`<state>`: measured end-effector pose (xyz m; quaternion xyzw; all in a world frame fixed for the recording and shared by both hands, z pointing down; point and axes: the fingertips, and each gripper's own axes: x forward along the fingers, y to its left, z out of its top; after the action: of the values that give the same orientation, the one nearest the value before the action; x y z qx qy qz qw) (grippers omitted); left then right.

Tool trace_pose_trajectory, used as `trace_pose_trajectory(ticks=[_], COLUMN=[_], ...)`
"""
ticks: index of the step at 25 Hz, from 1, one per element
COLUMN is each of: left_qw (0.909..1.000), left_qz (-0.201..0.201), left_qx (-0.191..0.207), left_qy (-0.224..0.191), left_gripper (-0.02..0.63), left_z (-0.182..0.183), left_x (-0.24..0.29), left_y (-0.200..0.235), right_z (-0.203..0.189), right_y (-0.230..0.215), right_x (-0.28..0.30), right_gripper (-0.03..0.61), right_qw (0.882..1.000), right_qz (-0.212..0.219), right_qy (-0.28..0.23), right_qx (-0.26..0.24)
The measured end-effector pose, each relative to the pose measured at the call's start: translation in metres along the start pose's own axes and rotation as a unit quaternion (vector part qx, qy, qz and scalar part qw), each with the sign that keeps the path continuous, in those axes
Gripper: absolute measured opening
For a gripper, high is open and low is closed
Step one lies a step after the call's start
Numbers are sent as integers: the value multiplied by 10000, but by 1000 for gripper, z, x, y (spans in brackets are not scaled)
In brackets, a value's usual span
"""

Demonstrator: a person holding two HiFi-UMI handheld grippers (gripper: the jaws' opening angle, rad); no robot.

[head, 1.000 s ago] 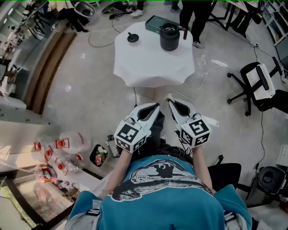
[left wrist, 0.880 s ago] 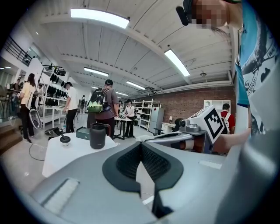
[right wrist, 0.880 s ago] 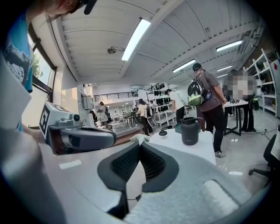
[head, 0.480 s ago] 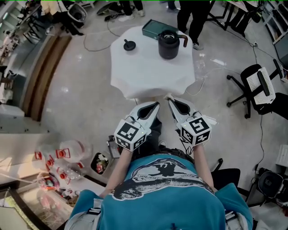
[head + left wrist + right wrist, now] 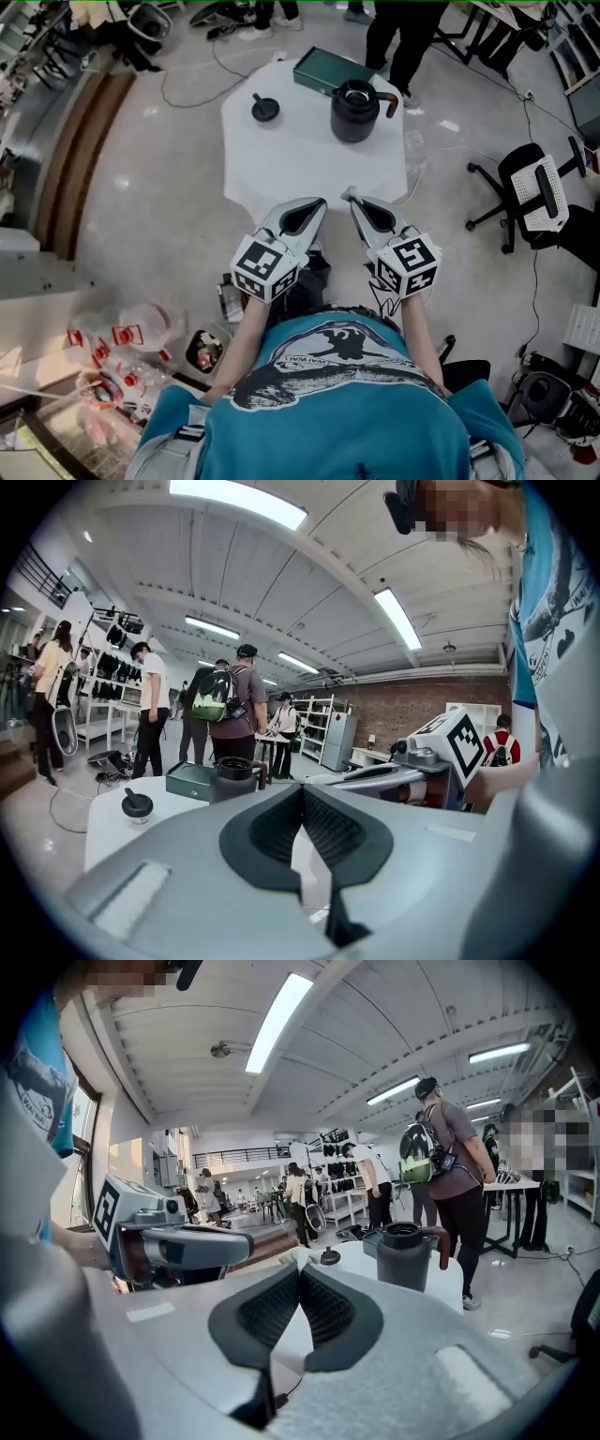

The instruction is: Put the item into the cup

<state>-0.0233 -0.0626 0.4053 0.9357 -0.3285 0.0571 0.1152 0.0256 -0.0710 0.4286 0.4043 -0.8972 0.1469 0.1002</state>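
- Item (image 5: 265, 107) means the small round black thing with a little knob on top. It sits on the far left part of the white table (image 5: 300, 164).
- I think the item is light and hard, not soft. It looks smooth, so it could slip or roll away. The knob on top looks like the best place to pinch it.
- The dark cup (image 5: 355, 111) stands up straight to the right of the item, well apart from it. It has a handle on its right side, and its top looks open. It looks heavy enough not to tip easily.
- A green box (image 5: 328, 72) lies just behind the cup, at the far edge of the table.
- The left gripper (image 5: 314, 208) is at the near edge of the table. Its jaws are pressed together, with nothing between them.
- The right gripper (image 5: 361, 208) is just beside it. Its jaws are pressed together too, and it holds nothing.
- Both grippers are far from the item, so the picking up has not started yet.
- To begin, a gripper must reach to the far left and spread its jaws.
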Motion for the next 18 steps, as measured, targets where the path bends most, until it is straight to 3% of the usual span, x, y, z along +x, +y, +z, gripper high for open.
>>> trace_pose_trajectory(ticks=[18], left_qw=[9986], left_qz=[-528], left_qx=[-67], left_qy=[45], left_gripper=[-2], left_z=[19], left_x=[52], left_y=[74], right_z=[21], right_y=[-49], right_x=[67], right_gripper=[5], right_qw=[9988], right_qz=[-447], right_qy=[185], right_qx=[86])
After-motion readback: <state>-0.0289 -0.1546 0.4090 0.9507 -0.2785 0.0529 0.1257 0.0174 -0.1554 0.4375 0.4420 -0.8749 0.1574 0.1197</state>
